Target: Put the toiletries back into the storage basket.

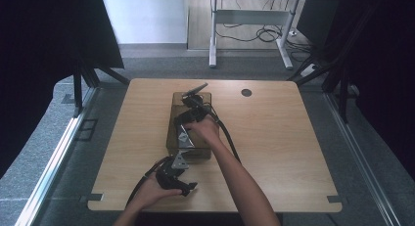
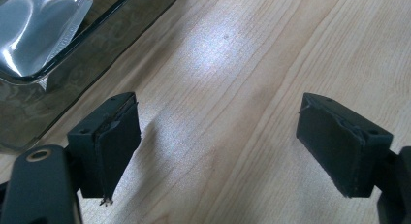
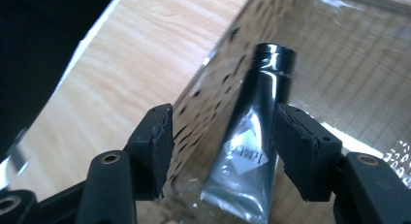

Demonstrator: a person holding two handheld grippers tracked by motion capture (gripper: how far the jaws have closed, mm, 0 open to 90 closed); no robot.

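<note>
A black tube [image 3: 259,107] sealed in a clear crinkled packet lies tilted against the wall of a brown see-through box [image 3: 349,54]. My right gripper [image 3: 220,151] hangs just above it, jaws wide on either side of the tube and not pressing on it. In the high view the right gripper [image 1: 192,96] reaches over the far half of the box [image 1: 170,133]. My left gripper [image 1: 188,183] rests near the table's front edge, in front of the box. Its jaws [image 2: 218,151] stand open over bare wood. A silvery packet [image 2: 34,30] lies in the box corner beside it.
The wooden table [image 1: 274,138] has a round cable hole [image 1: 246,92] at the back right. Grey floor and a metal rail run along the left side. A white desk frame [image 1: 254,35] stands beyond the table. Black curtains hang on both sides.
</note>
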